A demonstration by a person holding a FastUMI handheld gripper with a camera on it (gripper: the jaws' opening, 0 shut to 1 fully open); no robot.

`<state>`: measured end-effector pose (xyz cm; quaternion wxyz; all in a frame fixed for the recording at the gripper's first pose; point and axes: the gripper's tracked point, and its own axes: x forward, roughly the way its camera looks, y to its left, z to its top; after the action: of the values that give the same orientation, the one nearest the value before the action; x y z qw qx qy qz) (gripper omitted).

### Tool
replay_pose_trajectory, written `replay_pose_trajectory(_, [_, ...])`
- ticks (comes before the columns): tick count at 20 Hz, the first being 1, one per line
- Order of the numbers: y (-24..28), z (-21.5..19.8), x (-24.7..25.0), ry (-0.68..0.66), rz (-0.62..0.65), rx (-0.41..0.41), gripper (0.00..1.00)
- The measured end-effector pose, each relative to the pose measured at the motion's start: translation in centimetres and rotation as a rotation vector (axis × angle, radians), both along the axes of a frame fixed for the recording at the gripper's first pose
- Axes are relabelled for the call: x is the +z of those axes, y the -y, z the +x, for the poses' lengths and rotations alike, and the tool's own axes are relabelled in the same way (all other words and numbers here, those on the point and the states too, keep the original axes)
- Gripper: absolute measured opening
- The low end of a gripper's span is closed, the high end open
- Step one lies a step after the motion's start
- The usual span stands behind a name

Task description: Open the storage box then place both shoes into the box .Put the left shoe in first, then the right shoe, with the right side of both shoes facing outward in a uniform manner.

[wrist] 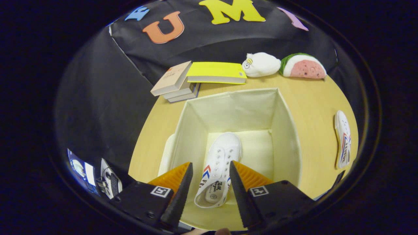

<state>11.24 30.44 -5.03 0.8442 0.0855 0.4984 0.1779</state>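
An open cream fabric storage box [287, 130] stands on the round wooden table just ahead of my fingers. Inside it a white canvas shoe [222, 156] with red and blue stripes lies on the box floor, toe pointing away, its heel between my fingertips. My gripper [210, 169] hovers over the box's near rim, open. A strip of box lining shows between the left finger and the shoe, while the right finger overlaps the shoe's edge. The second white shoe [343, 140] lies on the table to the right of the box.
Beyond the box are a stack of books [174, 81], a yellow book [217, 71], a white plush toy [261, 64] and a watermelon plush [303, 66]. A pale flap [165, 156] hangs at the box's left side. A keyboard [111, 182] sits below the table's left edge.
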Motion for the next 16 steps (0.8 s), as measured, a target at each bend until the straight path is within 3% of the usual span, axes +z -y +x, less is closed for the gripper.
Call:
replay_pose_trajectory(1, [0.5, -0.2, 0.8, 0.035, -0.008, 0.010, 0.86])
replay_pose_trajectory(2, [1.0, -0.4, 1.5, 0.067, -0.018, 0.022, 0.89])
replay_pose_trajectory(6, [4.2, -1.9, 5.0, 0.196, -0.075, 0.057, 0.90])
replay_pose_trajectory(9, [9.7, -2.3, 8.0, 0.320, -0.177, 0.056, 0.90])
replay_pose_trajectory(12, [16.0, -3.0, 9.2, 0.324, -0.214, 0.011, 0.99])
replay_pose_trajectory(16, [25.5, -2.5, 6.7, 0.235, -0.231, -0.094, 1.00])
